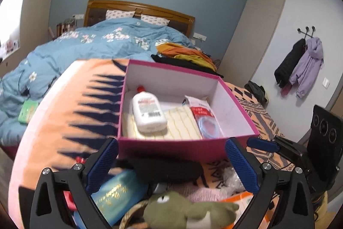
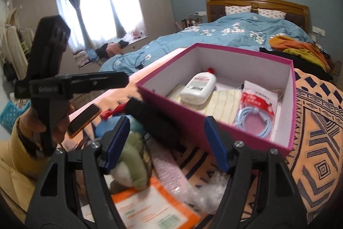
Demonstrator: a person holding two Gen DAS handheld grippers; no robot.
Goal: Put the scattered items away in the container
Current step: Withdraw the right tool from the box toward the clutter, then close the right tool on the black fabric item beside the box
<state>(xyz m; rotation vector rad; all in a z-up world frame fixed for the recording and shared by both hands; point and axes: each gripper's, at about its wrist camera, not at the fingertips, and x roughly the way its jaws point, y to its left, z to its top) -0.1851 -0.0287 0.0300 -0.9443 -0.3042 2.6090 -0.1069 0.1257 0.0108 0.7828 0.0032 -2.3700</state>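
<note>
A pink box point(image 1: 171, 149) with a white inside stands on the orange patterned blanket point(image 1: 64, 121). In it lie a white bottle point(image 1: 148, 113) with a red cap, a yellow-striped cloth point(image 1: 184, 123) and a red-and-white packet point(image 1: 202, 113) holding a blue cable. My left gripper point(image 1: 171, 158) stands open just before the box's near wall, over a black roll point(image 1: 167, 171), a teal pouch point(image 1: 115, 192) and a green plush toy point(image 1: 188, 207). My right gripper point(image 2: 166, 141) is open too, nothing pressed between its pads, above the black roll point(image 2: 154, 119) and the plush toy point(image 2: 133, 156).
Loose beside the box lie a pink cloth point(image 2: 169, 166), clear plastic wrap point(image 2: 205, 188), an orange-and-white packet point(image 2: 150, 207), a red item point(image 2: 113, 111) and an orange-edged phone point(image 2: 84, 119). A hand point(image 2: 62, 121) in a yellow sleeve is at left. The bed point(image 1: 96, 44) lies behind.
</note>
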